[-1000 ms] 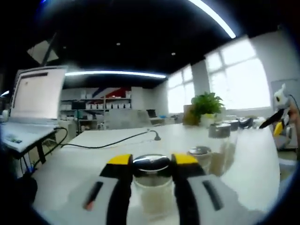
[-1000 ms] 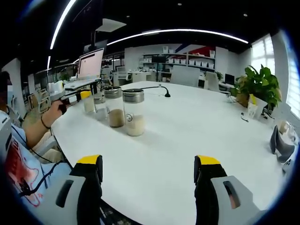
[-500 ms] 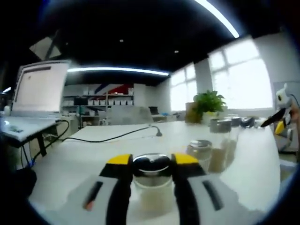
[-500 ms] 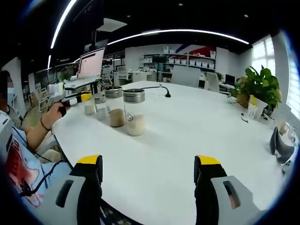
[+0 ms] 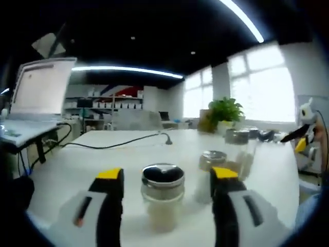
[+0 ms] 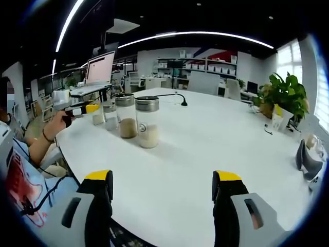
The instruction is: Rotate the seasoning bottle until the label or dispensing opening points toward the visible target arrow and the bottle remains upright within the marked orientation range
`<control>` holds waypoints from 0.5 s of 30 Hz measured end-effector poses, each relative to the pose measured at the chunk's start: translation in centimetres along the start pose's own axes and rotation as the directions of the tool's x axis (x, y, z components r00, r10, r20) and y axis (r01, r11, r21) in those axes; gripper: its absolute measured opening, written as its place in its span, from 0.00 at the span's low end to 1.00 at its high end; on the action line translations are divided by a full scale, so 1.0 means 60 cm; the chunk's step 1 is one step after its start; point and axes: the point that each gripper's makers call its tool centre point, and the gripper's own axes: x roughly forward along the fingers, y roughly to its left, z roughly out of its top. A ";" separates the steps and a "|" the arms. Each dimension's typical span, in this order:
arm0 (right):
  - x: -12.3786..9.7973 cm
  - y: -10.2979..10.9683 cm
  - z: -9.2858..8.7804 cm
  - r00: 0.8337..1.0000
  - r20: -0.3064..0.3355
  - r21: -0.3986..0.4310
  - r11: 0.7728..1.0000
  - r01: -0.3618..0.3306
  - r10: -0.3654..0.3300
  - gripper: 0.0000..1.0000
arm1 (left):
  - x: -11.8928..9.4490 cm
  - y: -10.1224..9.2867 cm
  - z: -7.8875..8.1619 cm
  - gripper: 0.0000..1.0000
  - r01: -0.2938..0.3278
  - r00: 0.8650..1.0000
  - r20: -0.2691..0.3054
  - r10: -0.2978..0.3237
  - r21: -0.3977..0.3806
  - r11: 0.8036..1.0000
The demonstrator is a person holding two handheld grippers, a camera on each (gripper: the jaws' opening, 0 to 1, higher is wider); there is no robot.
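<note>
the left gripper (image 5: 167,177) has its fingers spread wide, flanking without touching the upright seasoning bottle (image 5: 162,203) on the white surface (image 5: 92,154). the right gripper (image 6: 162,180) is released too, grasping nothing. its view shows the bottle row (image 6: 127,119), a person's hand (image 6: 55,125), a plant (image 6: 281,93) and office shelves (image 6: 200,64).

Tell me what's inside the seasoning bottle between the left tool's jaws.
The seasoning bottle holds a pale, whitish powder filling its lower part, seen through the clear wall. Its metal cap covers the top, so the dispensing opening can't be seen.
</note>
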 end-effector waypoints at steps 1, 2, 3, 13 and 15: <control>0.000 0.000 0.000 1.000 -0.001 -0.002 1.000 0.000 0.000 0.81 | -0.004 0.002 0.001 0.74 0.006 1.000 -0.005 -0.006 0.003 1.000; 0.000 -0.001 0.000 1.000 -0.002 -0.003 1.000 0.000 0.000 0.81 | -0.007 0.003 0.001 0.74 0.016 1.000 -0.015 -0.016 0.009 1.000; 0.001 -0.001 -0.001 1.000 -0.003 -0.003 1.000 -0.001 0.001 0.81 | -0.010 0.004 0.001 0.73 0.036 0.999 -0.026 -0.035 0.012 0.999; -0.001 0.001 -0.001 1.000 -0.005 -0.013 1.000 -0.001 0.001 0.81 | -0.021 0.009 0.031 0.52 0.265 0.964 0.032 -0.263 -0.128 0.956; 0.001 0.002 -0.001 1.000 -0.008 -0.009 1.000 -0.001 0.001 0.81 | -0.021 0.008 0.017 0.46 0.276 0.960 -0.035 -0.279 -0.074 0.958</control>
